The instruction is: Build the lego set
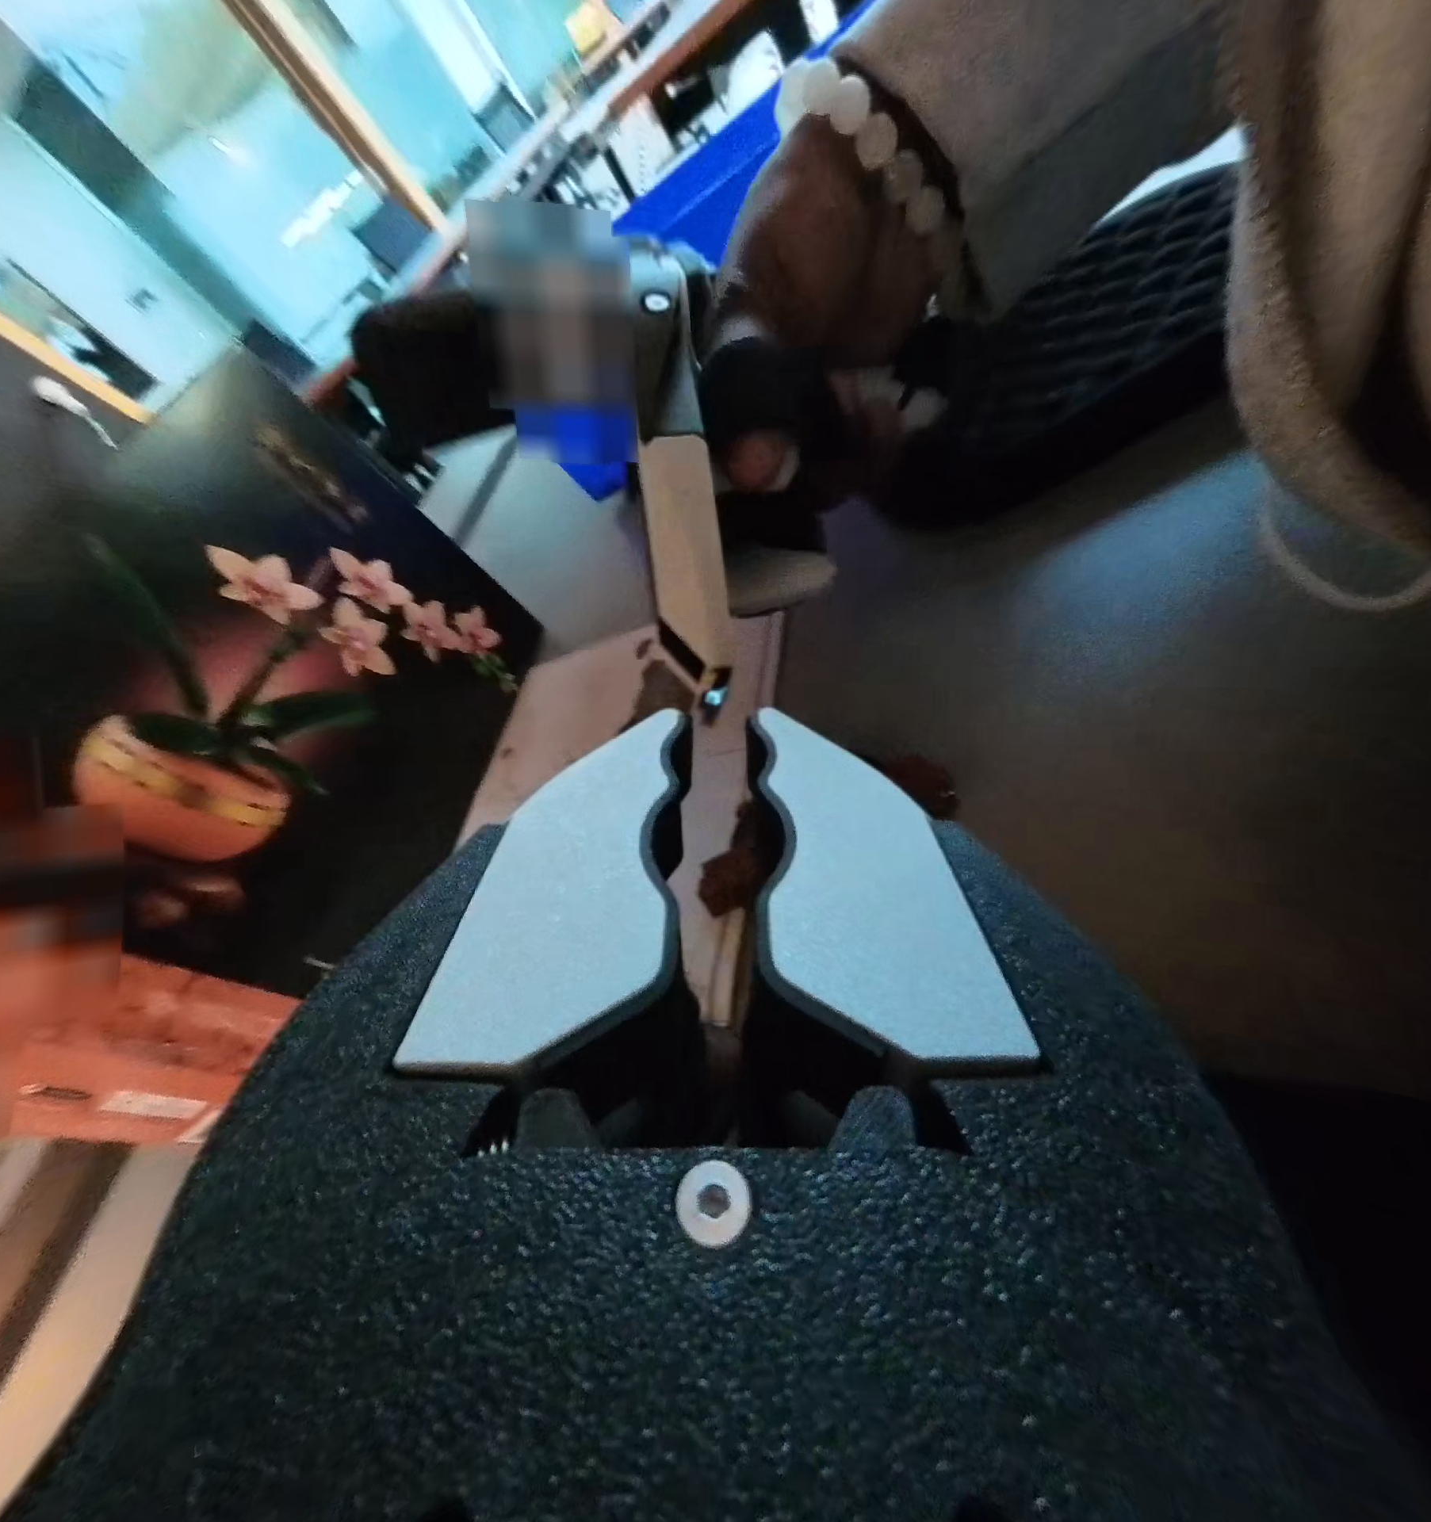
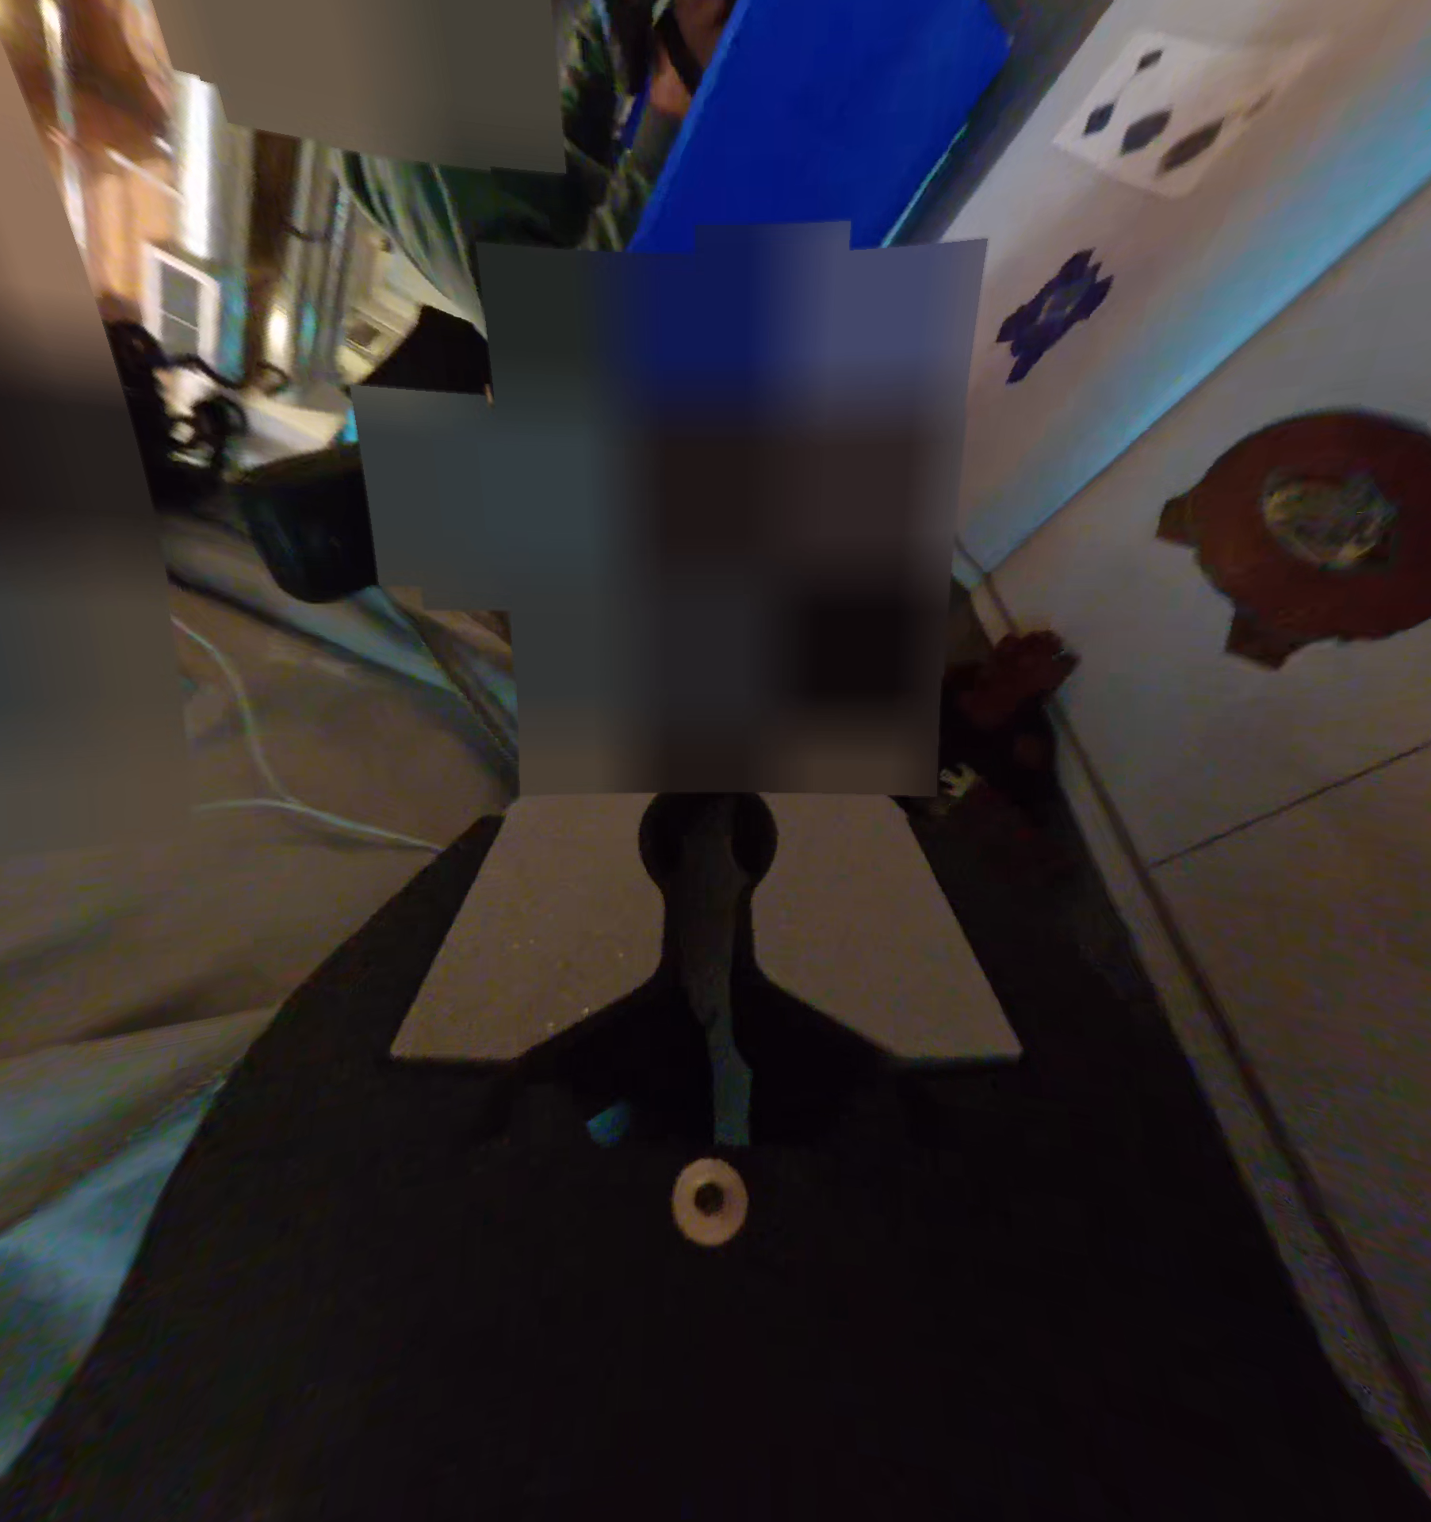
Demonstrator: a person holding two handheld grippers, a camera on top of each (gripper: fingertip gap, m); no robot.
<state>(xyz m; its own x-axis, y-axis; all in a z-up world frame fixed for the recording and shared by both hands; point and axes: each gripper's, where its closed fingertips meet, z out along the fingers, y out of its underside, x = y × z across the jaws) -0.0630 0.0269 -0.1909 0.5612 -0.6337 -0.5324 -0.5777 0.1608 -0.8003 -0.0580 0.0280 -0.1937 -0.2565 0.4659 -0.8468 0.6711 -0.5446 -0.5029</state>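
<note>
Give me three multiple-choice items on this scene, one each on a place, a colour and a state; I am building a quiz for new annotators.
1. In the left wrist view, where is the orchid-picture box relative to the left gripper?
A. To its left
B. To its right
C. Between its fingers

2. What colour is the bead bracelet on the person's wrist?
A. Red
B. White
C. Black

3. How do the left gripper's fingers stand?
A. Spread wide, nothing between them
B. Close together, with a pale board between them
C. Out of view

Answers:
1. A: the box fills the view's left side.
2. B: the round beads are white against the beige sleeve.
3. B: only a narrow gap shows, and the board runs through it.
</note>
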